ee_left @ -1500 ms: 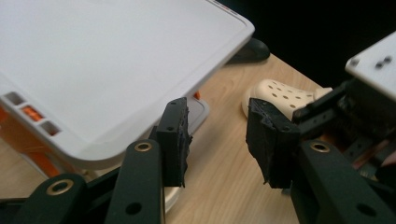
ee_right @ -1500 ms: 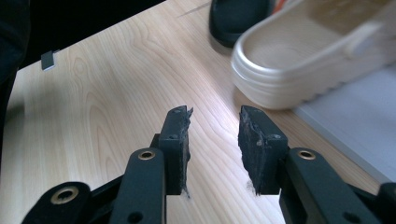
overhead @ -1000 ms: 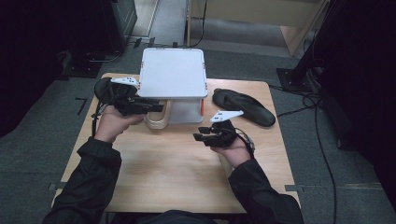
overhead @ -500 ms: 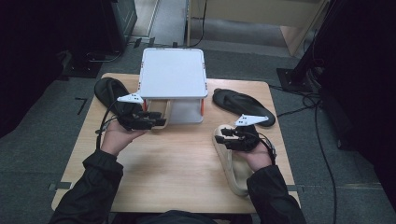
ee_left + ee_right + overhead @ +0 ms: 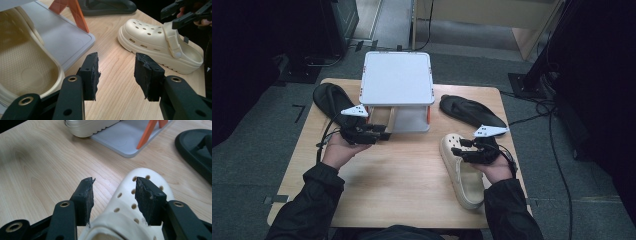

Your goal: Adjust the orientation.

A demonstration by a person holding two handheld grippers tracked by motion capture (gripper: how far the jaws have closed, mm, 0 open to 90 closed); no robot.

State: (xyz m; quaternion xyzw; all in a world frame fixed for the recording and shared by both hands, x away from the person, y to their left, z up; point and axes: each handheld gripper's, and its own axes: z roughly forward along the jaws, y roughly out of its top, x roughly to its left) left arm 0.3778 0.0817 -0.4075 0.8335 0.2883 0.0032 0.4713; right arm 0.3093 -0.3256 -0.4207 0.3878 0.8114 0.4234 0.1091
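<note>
Right tool point(image 5: 466, 150): rough black foam pads spread wide, gripping nothing, poised over the strap end of a cream moulded clog point(image 5: 461, 172) with round vent holes and a ridged sole, lying on the pale wood-grain bench point(image 5: 402, 185) at right. Left tool point(image 5: 379, 133): jaws also wide and empty, near the second cream clog point(image 5: 22, 62), dimpled inside, on a smooth grey shelf tray point(image 5: 62, 37) with orange struts. Two black sandals point(image 5: 469, 111) lie at the far corners.

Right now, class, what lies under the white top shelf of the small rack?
Under the white top shelf, a cream clog rests on the grey lower tray between orange legs. The shelf covers its far end from above.
</note>
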